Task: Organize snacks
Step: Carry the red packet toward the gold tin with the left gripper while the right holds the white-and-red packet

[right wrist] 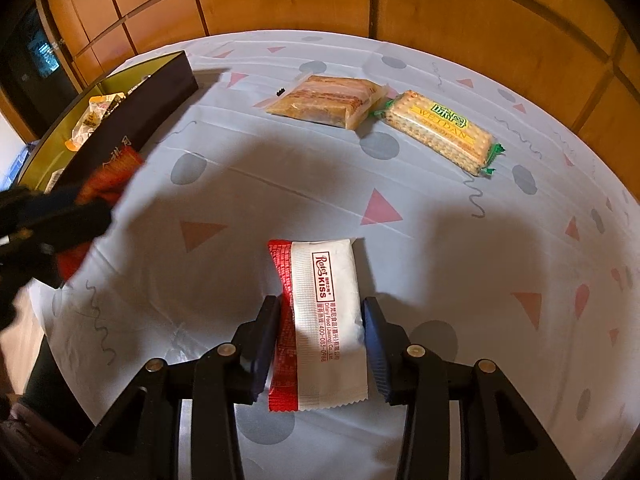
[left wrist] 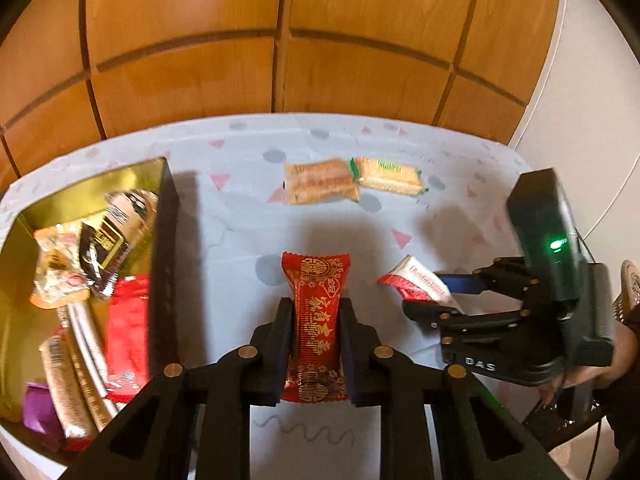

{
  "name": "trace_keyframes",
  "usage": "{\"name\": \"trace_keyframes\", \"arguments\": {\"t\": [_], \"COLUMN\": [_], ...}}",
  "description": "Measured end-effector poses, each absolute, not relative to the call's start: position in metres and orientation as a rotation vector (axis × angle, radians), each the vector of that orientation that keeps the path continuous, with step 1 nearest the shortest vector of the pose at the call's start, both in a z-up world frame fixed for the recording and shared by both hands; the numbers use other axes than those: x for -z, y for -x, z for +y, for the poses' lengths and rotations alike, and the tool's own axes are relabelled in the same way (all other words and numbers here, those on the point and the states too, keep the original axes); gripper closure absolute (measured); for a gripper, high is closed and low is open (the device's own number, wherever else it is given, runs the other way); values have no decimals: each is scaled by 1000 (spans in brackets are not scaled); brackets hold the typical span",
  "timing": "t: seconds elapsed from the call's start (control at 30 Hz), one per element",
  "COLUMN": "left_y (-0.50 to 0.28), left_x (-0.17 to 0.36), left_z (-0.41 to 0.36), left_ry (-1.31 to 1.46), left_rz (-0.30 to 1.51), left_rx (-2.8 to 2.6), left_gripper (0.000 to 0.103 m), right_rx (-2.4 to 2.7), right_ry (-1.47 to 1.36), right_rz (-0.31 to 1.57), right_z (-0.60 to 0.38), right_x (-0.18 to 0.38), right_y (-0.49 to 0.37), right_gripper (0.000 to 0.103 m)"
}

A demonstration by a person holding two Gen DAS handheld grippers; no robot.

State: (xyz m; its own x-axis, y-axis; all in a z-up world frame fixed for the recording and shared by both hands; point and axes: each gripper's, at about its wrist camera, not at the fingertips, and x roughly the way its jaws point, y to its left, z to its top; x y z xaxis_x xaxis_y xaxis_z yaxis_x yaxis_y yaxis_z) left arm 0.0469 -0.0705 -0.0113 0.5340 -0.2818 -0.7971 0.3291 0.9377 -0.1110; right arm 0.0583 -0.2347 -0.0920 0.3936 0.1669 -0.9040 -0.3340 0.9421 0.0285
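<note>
Roughly halfway, maybe. Box (left wrist: 166, 240) at left frame already stuffed with several snacks, count blurry. Left tool (left wrist: 315, 320) clamped on red packet (left wrist: 316, 320), right tool (right wrist: 322, 332) pinching white packet (right wrist: 326, 320). Two cracker packs (right wrist: 384, 112) waiting upper centre on counter (right wrist: 440, 280).

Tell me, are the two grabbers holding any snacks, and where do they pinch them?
Yes. The left gripper pinches the red snack packet across its middle. The right gripper pinches the white and red packet by its long sides.
</note>
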Motion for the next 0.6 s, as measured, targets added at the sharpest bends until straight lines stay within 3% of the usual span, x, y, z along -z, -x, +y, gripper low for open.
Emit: {"name": "trace_keyframes", "arguments": {"t": [0.6], "left_y": [-26], "left_x": [-28], "left_z": [-24], "left_ry": [3], "left_rz": [854], "left_rx": [301], "left_gripper": [81], "right_rx": [-318], "right_ry": [191], "right_rz": [1100], "right_z": [-234], "right_x": [92], "right_y": [-58], "right_gripper": [60]}}
